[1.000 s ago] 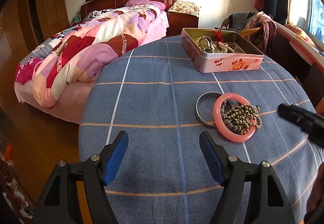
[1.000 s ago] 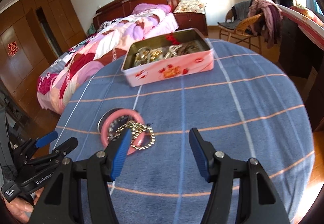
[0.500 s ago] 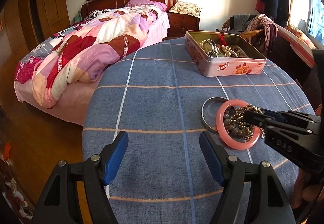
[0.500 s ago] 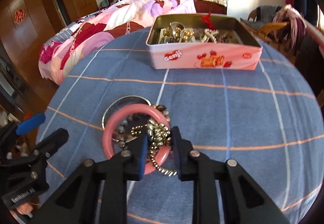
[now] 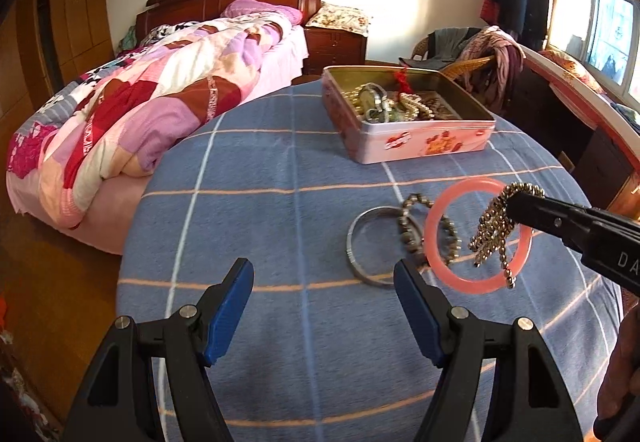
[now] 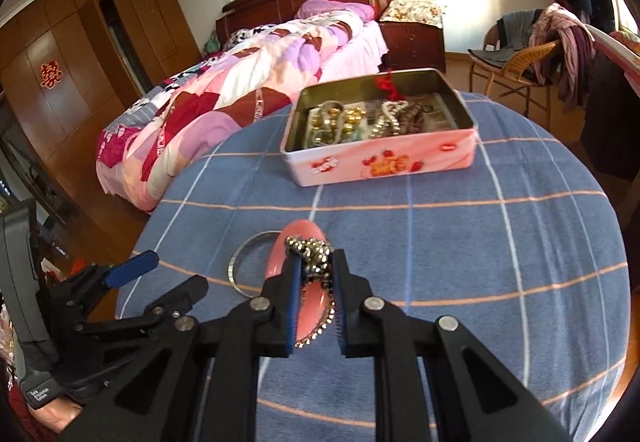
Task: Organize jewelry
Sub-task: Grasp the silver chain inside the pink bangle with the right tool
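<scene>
My left gripper (image 5: 323, 306) and right gripper (image 6: 316, 270) were matte black frames with silver screws; I saw blue pads lining the jaws and white lettering at three o'clock.

tin (image 5: 416, 146) behind bangle (image 5: 366, 250), on table (image 5: 260, 226)

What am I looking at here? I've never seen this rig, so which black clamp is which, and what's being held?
There is no robot: a person holds a two-finger clamp in each hand, each with a camera looking along its fingers. In the left view, the left gripper stands open and empty over the blue checked tablecloth. The right gripper has just been closing and is now shut on a beaded chain, with a pink bangle caught up with it. A metal bangle and another bead string lie on the cloth. Behind them stands an open tin of jewelry.
</scene>
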`<state>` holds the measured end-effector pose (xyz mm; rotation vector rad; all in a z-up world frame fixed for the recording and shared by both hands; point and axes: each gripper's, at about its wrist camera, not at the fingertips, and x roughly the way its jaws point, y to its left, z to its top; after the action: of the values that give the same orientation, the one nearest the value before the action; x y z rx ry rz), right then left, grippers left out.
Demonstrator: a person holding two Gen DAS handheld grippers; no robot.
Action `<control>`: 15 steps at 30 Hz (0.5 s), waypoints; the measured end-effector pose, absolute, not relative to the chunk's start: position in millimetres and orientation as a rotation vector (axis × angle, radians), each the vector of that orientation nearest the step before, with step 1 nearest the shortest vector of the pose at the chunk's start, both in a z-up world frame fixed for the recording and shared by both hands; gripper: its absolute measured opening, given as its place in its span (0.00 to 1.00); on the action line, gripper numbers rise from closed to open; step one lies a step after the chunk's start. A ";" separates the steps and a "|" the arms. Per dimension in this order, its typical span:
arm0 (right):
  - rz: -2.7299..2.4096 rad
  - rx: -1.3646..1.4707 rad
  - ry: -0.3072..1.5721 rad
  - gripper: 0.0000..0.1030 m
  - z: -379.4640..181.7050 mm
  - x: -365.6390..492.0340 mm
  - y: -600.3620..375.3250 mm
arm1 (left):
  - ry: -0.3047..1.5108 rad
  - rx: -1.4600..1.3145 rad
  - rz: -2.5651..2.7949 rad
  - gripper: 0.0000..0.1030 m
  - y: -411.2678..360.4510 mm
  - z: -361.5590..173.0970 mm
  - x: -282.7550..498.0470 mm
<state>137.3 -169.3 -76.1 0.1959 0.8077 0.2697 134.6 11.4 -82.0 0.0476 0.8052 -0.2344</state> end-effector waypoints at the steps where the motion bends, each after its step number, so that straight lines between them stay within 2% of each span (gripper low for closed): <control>1: 0.281 0.220 0.814 0.17 -76.9 137.5 -174.0 | 0.804 0.048 -0.242 0.71 9.6 -81.3 134.7; 8: 0.296 0.351 0.826 0.16 -79.1 123.2 -214.2 | 0.805 0.037 -0.314 0.71 -4.7 -78.7 132.7; 15: 0.137 0.316 0.875 0.14 -100.7 122.7 -241.2 | 0.803 0.066 -0.377 0.71 -30.5 -76.5 128.4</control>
<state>122.7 -241.2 -100.7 0.3162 0.8748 0.1366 128.4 -30.5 -76.5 0.0658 0.8033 -0.3772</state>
